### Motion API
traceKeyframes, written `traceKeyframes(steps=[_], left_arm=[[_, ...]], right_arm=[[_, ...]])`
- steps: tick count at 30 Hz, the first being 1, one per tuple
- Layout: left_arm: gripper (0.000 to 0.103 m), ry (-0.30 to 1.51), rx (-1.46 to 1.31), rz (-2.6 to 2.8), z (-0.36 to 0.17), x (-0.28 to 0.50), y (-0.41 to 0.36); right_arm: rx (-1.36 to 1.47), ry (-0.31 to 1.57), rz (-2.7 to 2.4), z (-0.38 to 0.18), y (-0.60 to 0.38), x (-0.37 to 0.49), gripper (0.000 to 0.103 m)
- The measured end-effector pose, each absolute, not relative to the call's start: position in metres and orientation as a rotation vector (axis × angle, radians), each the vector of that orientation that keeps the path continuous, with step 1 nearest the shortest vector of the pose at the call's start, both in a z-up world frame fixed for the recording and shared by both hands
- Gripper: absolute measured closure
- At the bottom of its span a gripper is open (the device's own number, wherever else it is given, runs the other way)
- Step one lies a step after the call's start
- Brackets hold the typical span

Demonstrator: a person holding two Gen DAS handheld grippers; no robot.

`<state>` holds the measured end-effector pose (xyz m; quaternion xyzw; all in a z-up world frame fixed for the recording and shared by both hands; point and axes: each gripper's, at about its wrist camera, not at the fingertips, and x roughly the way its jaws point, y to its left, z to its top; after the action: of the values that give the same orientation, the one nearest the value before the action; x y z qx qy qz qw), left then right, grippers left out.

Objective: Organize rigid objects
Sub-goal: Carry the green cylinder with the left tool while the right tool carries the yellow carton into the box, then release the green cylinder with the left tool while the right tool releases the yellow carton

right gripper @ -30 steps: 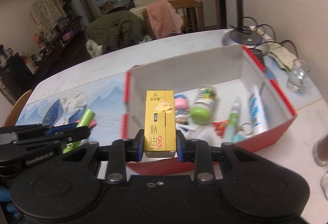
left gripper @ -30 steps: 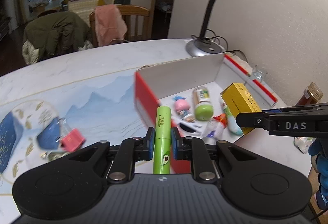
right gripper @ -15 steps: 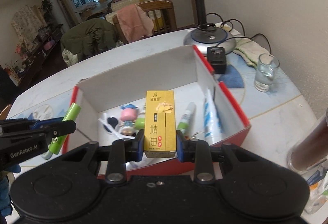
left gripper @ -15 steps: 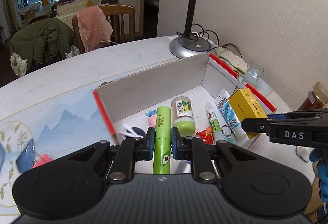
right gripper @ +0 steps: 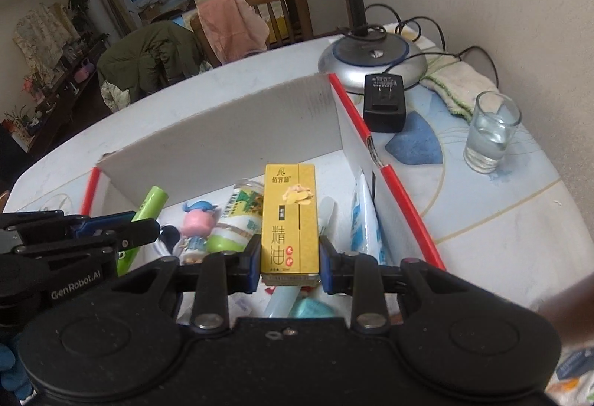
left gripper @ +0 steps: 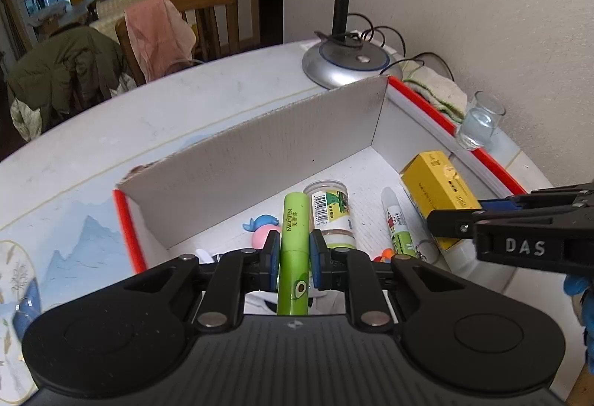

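Both loads hang over the red-edged cardboard box (left gripper: 260, 150), the left gripper (left gripper: 293, 257) clamping a green tube (left gripper: 295, 231) and the right gripper (right gripper: 289, 265) clamping a yellow carton (right gripper: 289, 216), so the placing step seems underway and next calls for lowering and releasing each among the 4 or so items inside.

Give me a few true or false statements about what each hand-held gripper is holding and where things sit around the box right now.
1. The left hand-held gripper grips a green tube. True.
2. The right hand-held gripper is empty. False: it is shut on a yellow carton.
3. Both held items are over the red box. True.
4. The glass stands inside the box. False: it stands on the table outside it.
5. The black adapter lies in the box. False: it sits outside, by the lamp base.
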<state>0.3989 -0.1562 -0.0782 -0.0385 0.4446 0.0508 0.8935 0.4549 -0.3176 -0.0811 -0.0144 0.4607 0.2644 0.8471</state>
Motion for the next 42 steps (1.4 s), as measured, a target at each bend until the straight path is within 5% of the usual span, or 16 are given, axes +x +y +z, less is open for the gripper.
traceKeyframes(steps=[28, 42], left_arm=[[0.087, 1.123, -0.097, 0.129, -0.123, 0.459, -0.155], [0.086, 1.125, -0.143, 0.124, -0.119, 0.445, -0.151]], right_arm=[[-0.185, 1.079, 0.593, -0.114, -0.28, 0.465, 0.073], [-0.138, 1.078, 0.606, -0.106, -0.292, 0.456, 0.061]])
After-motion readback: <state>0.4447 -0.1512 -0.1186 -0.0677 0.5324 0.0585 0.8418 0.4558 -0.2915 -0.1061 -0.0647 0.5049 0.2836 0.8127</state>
